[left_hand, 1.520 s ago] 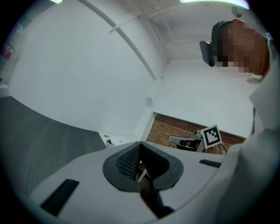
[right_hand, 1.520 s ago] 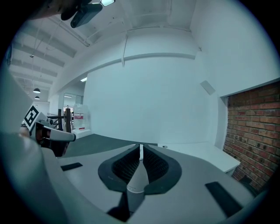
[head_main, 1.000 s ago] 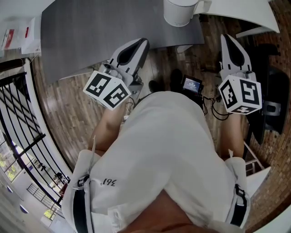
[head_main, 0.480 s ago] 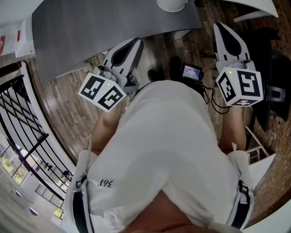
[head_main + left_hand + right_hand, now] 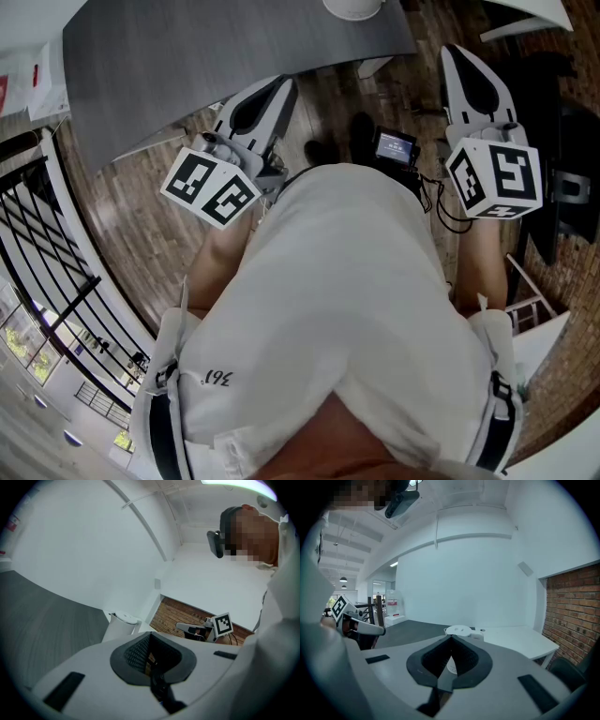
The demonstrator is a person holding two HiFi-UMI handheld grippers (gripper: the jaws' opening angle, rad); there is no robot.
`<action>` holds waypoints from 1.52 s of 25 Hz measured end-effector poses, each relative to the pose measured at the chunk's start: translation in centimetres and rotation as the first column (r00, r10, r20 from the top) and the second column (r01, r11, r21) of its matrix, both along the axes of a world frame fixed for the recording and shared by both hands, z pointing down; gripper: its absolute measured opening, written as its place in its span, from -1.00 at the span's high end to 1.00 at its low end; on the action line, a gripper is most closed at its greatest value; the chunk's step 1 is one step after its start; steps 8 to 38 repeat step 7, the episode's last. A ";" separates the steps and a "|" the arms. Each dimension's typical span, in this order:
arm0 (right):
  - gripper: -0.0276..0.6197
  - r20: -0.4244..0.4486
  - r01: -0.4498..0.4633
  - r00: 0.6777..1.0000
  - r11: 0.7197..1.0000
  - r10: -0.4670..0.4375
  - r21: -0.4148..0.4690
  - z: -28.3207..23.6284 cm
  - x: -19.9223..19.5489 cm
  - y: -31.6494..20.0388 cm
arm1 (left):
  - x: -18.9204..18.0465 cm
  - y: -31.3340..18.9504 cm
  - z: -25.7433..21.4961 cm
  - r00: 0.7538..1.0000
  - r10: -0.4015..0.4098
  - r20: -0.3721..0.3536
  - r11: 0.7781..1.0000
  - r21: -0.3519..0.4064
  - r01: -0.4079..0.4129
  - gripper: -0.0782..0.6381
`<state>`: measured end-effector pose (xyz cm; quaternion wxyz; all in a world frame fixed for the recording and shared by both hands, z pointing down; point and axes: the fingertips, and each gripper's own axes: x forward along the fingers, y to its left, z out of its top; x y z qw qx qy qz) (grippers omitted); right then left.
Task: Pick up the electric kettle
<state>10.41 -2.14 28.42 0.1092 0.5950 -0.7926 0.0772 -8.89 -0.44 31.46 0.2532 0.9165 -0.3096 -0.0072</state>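
The white electric kettle [image 5: 353, 7] stands at the far edge of the grey table [image 5: 216, 52], cut off by the top of the head view. It shows whole in the left gripper view, as the kettle [image 5: 119, 626] beyond the jaws. In the right gripper view its lid [image 5: 458, 630] peeks over the jaw tips. My left gripper [image 5: 280, 87] hangs over the table's near edge, shut and empty. My right gripper [image 5: 452, 53] is held to the right of the table, short of the kettle, also shut on nothing.
A white table [image 5: 525, 9] adjoins the grey one at the right. A black chair [image 5: 562, 178] stands by my right side, a black railing [image 5: 37, 244] on my left. A brick wall [image 5: 574, 606] rises at the right. The floor is wood.
The head view has shifted, so the kettle now sits at the very top edge. My left gripper has drifted slightly left and lower. The right gripper has held still.
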 end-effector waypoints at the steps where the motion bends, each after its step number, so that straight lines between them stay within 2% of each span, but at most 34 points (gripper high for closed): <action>1: 0.90 -0.002 -0.001 1.000 1.000 0.001 0.000 0.0 0.0 0.0 | 0.0 0.0 0.0 1.000 0.002 0.001 1.000 -0.001 -0.002 0.79; 38: 0.90 -0.021 0.004 1.000 1.000 -0.003 0.012 -0.5 -0.7 -0.3 | -0.6 -0.2 -0.1 1.000 0.007 0.005 1.000 -0.001 -0.007 0.79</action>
